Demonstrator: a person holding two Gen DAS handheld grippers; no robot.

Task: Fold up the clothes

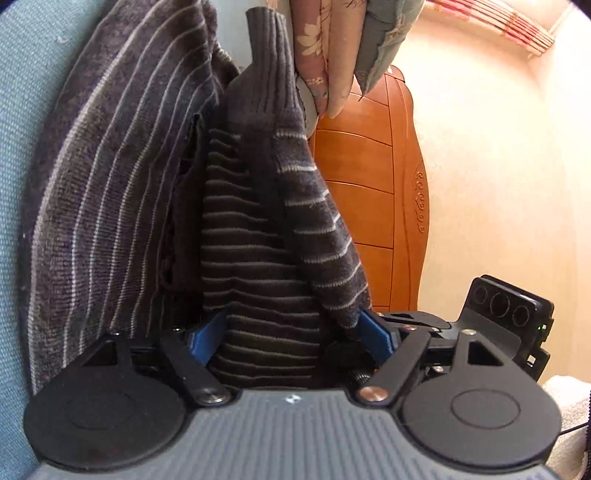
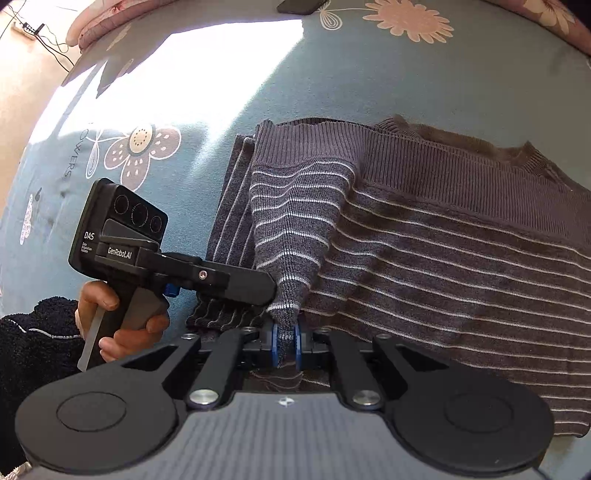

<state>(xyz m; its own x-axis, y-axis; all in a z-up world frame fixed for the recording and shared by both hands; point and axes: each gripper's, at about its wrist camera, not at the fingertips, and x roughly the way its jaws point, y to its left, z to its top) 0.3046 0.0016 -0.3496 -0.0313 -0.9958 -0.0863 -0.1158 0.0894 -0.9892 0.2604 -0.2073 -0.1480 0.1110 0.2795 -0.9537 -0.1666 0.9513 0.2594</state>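
Observation:
A dark grey sweater (image 2: 443, 258) with thin white stripes lies flat on the blue flowered bedsheet (image 2: 221, 92). My right gripper (image 2: 286, 341) points down and is shut on the tip of one sleeve (image 2: 291, 229), which it holds up in a peak. My left gripper (image 2: 267, 291) reaches in level from the left, at the sweater's folded edge. In the left wrist view its blue pads (image 1: 207, 336) stand wide apart on the left gripper (image 1: 291, 332). A fold of the sweater (image 1: 258, 258) fills the gap between them, and I see no squeeze on it.
A person's hand (image 2: 110, 314) in a dark sleeve holds the left gripper's handle. A dark phone (image 2: 301, 5) lies at the far edge of the bed. An orange wooden headboard (image 1: 362, 192) and a floral quilt (image 1: 321, 55) are beside the sweater. The other gripper's black sensor block (image 1: 509, 310) shows at the right.

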